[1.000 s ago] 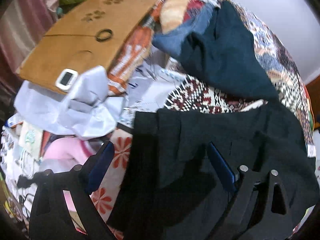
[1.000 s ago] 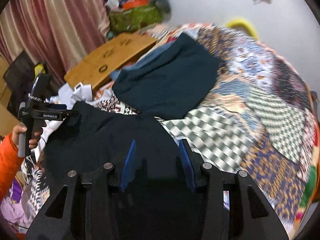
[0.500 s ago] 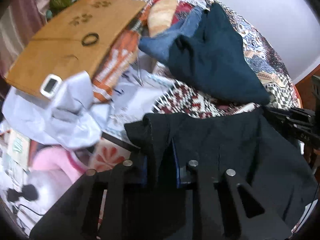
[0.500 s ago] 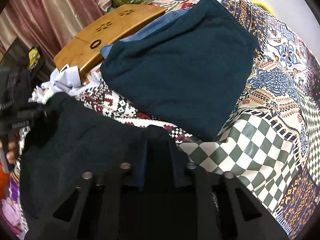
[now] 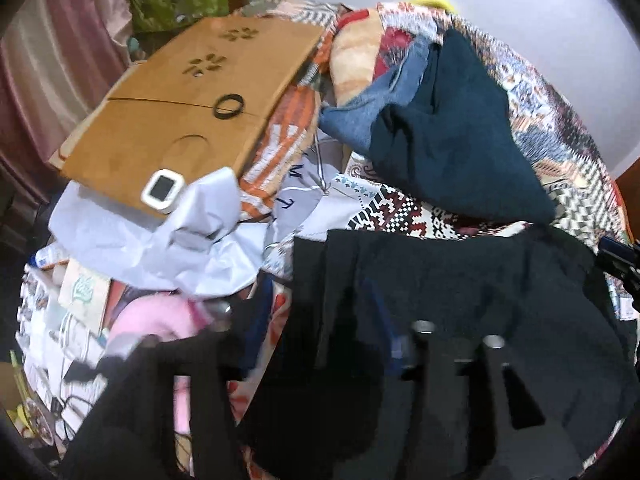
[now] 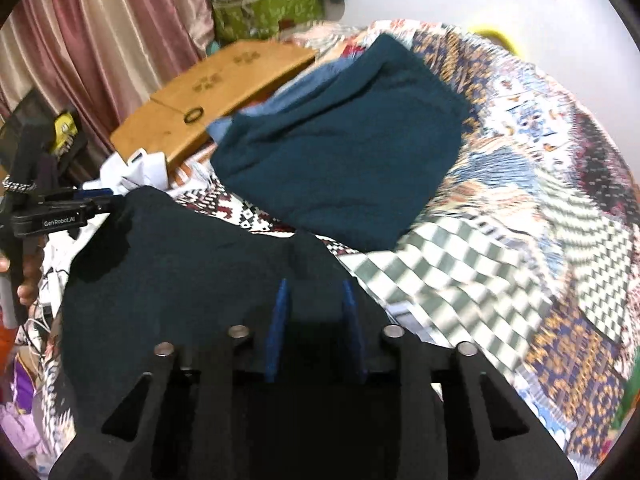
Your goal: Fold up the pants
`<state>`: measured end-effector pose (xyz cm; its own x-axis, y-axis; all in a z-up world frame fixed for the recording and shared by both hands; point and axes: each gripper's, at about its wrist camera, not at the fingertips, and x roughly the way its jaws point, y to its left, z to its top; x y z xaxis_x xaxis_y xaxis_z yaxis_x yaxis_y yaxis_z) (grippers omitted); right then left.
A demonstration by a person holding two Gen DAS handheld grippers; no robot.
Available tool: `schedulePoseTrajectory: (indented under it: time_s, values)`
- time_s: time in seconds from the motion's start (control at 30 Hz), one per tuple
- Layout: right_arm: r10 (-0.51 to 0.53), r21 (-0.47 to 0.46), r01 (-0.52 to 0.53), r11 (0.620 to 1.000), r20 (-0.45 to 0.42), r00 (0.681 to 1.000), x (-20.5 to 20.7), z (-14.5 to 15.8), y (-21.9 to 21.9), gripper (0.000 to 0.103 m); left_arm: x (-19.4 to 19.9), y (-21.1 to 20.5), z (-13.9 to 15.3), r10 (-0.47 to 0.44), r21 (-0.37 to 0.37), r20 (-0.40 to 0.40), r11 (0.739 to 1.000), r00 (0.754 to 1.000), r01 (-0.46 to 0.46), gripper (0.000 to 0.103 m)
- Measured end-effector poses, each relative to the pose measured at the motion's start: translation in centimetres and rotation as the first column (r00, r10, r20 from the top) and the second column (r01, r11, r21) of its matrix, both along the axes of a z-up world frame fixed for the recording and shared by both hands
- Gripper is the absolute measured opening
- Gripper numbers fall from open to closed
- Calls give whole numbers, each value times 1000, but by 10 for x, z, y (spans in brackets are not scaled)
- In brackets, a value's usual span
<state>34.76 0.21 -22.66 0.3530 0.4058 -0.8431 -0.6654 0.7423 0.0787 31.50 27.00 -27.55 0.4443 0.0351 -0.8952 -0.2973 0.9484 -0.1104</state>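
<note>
The black pants (image 5: 460, 280) lie folded on the patterned quilt (image 6: 520, 200). My left gripper (image 5: 320, 320) hangs blurred over their left edge; its jaws are opening, with black cloth lying under the gap and neither pad pressing on it. At the pants' (image 6: 180, 272) right far corner, my right gripper (image 6: 314, 292) is opening as well, its blue pads (image 6: 280, 320) standing apart over the fabric. A small raised peak of cloth sits just ahead of them. A hand holds the left gripper (image 6: 100, 202) at the pants' left corner in the right wrist view.
A folded teal garment (image 6: 340, 152) lies just beyond the pants, partly over blue jeans (image 5: 360, 116). A wooden lap table (image 5: 192, 112), white crumpled sheets (image 5: 160, 232) and loose clutter crowd the left. Curtains (image 6: 100, 40) and a green bag (image 6: 268, 12) stand behind.
Half a second ago both grippers were shut on the pants' far edge. Both jaws have since parted and let the cloth go, and the left gripper has lifted a little.
</note>
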Motion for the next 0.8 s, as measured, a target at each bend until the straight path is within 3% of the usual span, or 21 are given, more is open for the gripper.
schedulePoseTrajectory:
  time_s: [0.27, 0.43, 0.6, 0.7, 0.8]
  values:
    - [-41, 40, 37, 999, 86, 995, -63, 31, -65, 42, -65, -2, 21, 29, -33, 15, 999, 999, -28, 74]
    - [-91, 55, 87, 995, 93, 991, -94, 21, -95, 46, -96, -5, 8, 63, -139, -19, 988, 998, -65, 78]
    - [-153, 53, 149, 987, 66, 986, -118, 3, -127, 46, -111, -7, -24, 106, -246, -110, 960, 988, -131, 78]
    - [-180, 35, 178, 983, 65, 982, -126, -6, -140, 46, -115, -14, -32, 109, -320, -123, 937, 986, -143, 76]
    - [-213, 42, 211, 977, 60, 975, -134, -13, -157, 46, -114, -24, -35, 85, -363, -118, 924, 989, -123, 59]
